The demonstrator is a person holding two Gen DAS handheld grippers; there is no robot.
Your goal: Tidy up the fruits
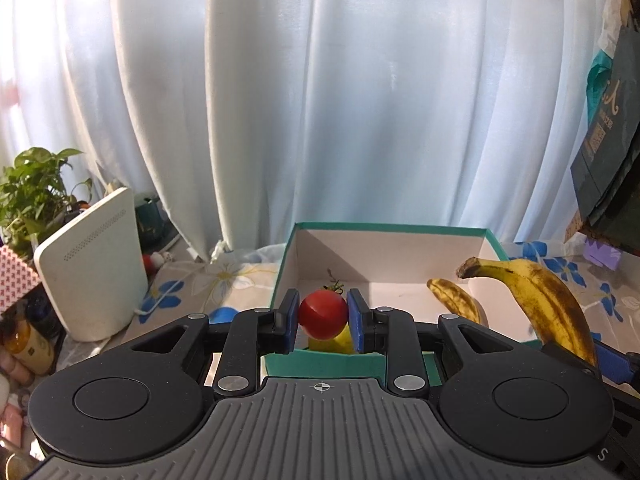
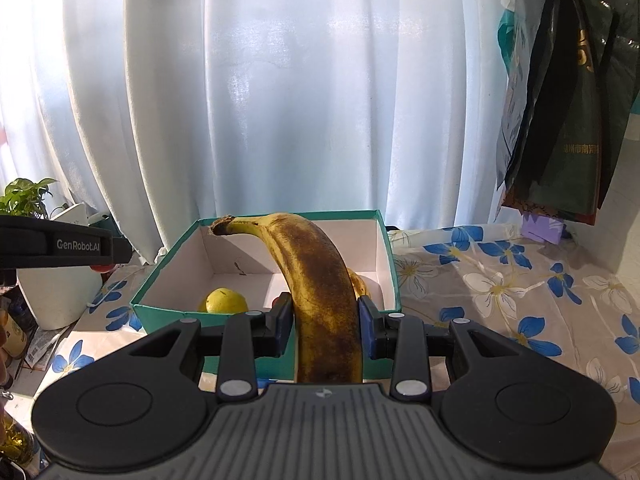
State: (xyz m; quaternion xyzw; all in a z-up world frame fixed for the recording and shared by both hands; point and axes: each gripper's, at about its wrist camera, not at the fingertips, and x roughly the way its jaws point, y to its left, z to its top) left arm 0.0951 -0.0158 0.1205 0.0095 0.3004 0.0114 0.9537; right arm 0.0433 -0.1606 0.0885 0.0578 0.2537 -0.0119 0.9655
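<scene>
My left gripper (image 1: pixel 323 318) is shut on a small red tomato (image 1: pixel 323 317) and holds it above the near wall of the teal box (image 1: pixel 380 227). Behind the tomato a yellow fruit (image 1: pixel 340 342) peeks out inside the box. In the right wrist view my right gripper (image 2: pixel 325 326) is shut on a spotted brown-yellow banana (image 2: pixel 316 280), held upright in front of the teal box (image 2: pixel 288 216). The same held banana (image 1: pixel 540 300) shows at the right of the left wrist view. A second banana (image 1: pixel 456 300) and a yellow round fruit (image 2: pixel 225 301) lie in the box.
A flowered cloth (image 2: pixel 500 280) covers the table. A white device (image 1: pixel 96 264) and a potted plant (image 1: pixel 36 196) stand at the left. Dark bags (image 2: pixel 568 100) hang at the right. White curtains (image 1: pixel 320 100) close off the back. The left gripper's body (image 2: pixel 60 246) shows at the left edge.
</scene>
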